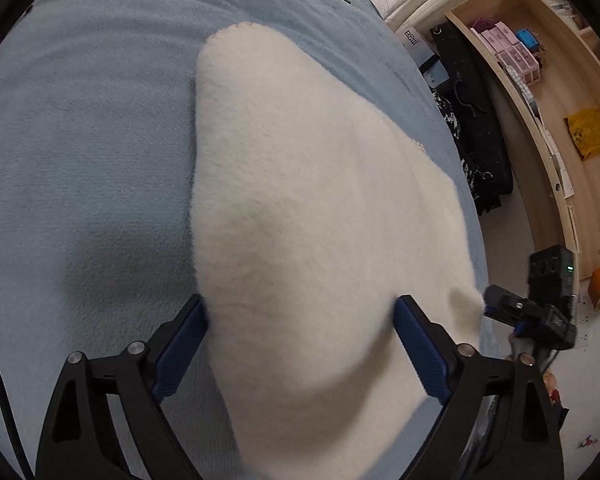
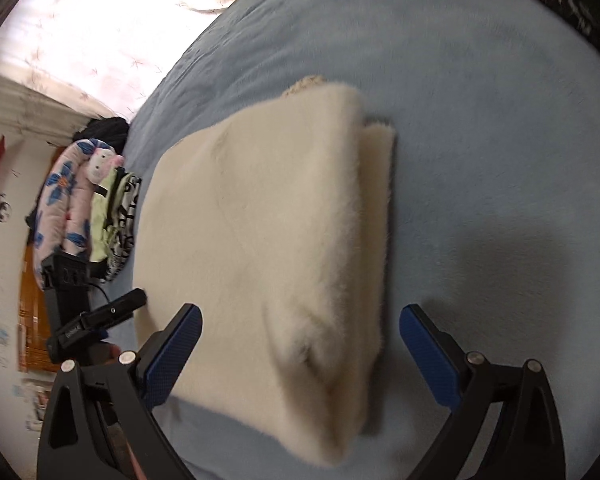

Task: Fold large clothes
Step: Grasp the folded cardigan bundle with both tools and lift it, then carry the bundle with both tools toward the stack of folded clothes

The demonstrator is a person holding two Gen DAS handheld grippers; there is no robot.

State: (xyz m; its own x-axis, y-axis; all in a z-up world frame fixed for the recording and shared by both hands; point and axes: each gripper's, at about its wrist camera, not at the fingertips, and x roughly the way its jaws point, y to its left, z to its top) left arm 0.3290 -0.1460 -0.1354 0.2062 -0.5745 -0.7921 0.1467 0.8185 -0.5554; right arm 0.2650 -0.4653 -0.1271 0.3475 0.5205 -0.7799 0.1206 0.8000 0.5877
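Note:
A cream fleecy garment (image 1: 312,208) lies folded on a blue bed cover (image 1: 80,120). In the left wrist view my left gripper (image 1: 300,312) is open, its blue pads (image 1: 182,354) straddling the garment's near end. In the right wrist view the garment (image 2: 260,232) is a thick folded slab with a lower layer sticking out on its right side. My right gripper (image 2: 300,320) is open, with the garment's near corner between its fingers. The right gripper (image 1: 500,310) also shows at the garment's right edge in the left view; the left gripper (image 2: 140,296) shows at its left edge in the right view.
The blue bed cover (image 2: 480,160) spreads around the garment. Right of the bed in the left view are a black bag (image 1: 476,120) and wooden shelves (image 1: 540,92) with boxes. In the right view a pile of clothes (image 2: 92,200) lies by the bed's left edge.

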